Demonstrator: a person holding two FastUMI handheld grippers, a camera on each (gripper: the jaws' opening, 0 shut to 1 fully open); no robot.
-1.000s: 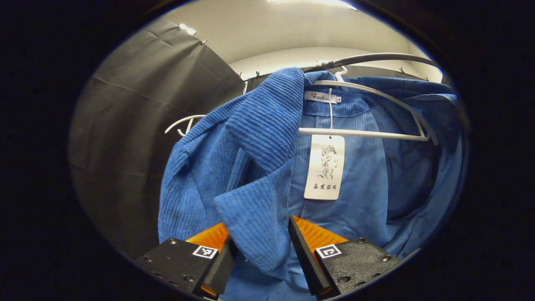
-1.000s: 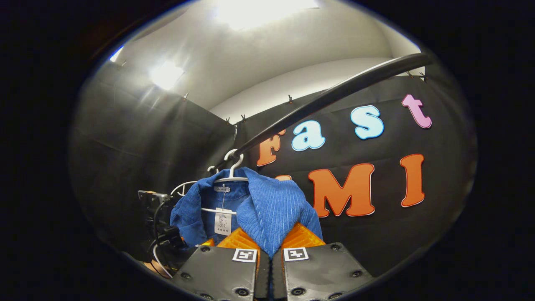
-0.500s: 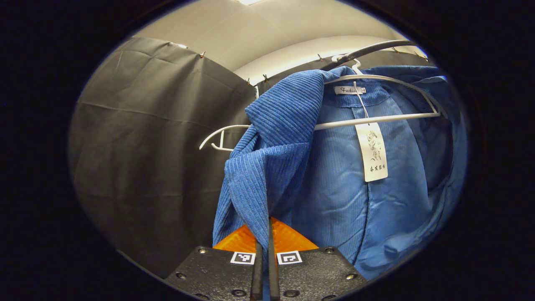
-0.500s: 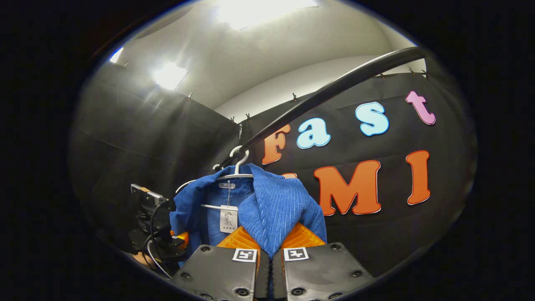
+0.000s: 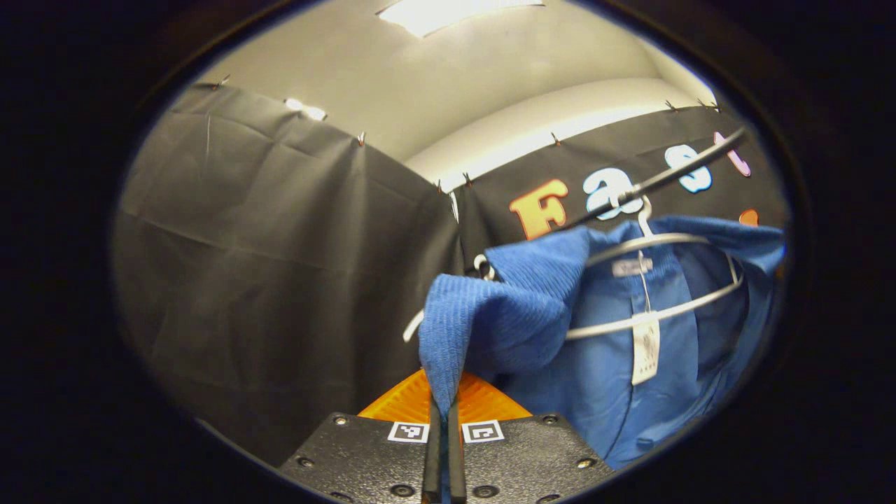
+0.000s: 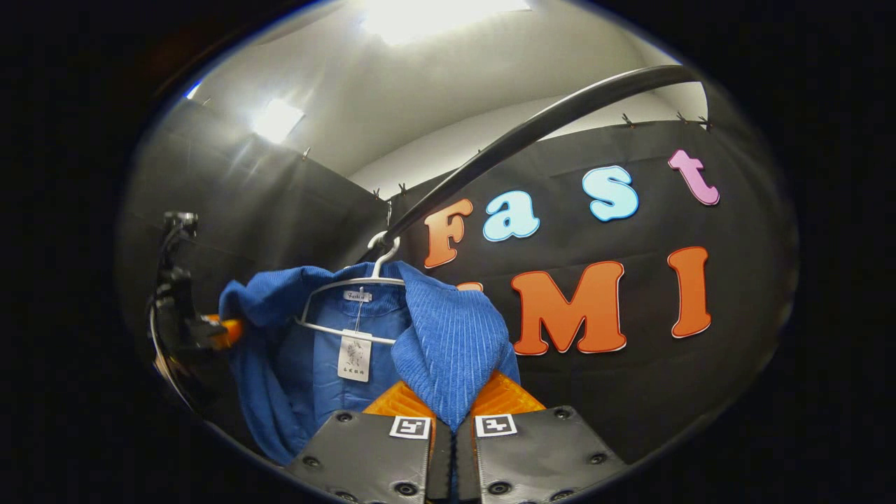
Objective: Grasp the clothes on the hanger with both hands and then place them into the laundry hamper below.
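- The blue corduroy jacket (image 5: 616,343) hangs open on a white hanger (image 5: 658,280), which is hooked on the dark rail (image 5: 665,182); in the right gripper view the jacket (image 6: 448,336) is spread between my 2 grippers, with its lining and a white paper tag (image 6: 354,357) facing the camera.
- My left gripper (image 5: 441,413) is pinched tight on 1 front edge of the jacket, the ribbed cloth running down between its 2 fingers, which are nearly together.
- My right gripper (image 6: 451,420) is clamped the same way on the other front edge, with a fold of corduroy caught between the 2 fingers.
- In the right gripper view my left gripper (image 6: 185,329) shows farther off at the jacket's far edge, partly in shadow.
- The hanger's hook (image 6: 381,252) sits on the rail (image 6: 532,126), close to the corner of the booth.
- Black cloth walls (image 5: 280,259) stand behind, with a pale ceiling and a bright ceiling light (image 6: 420,14) above.
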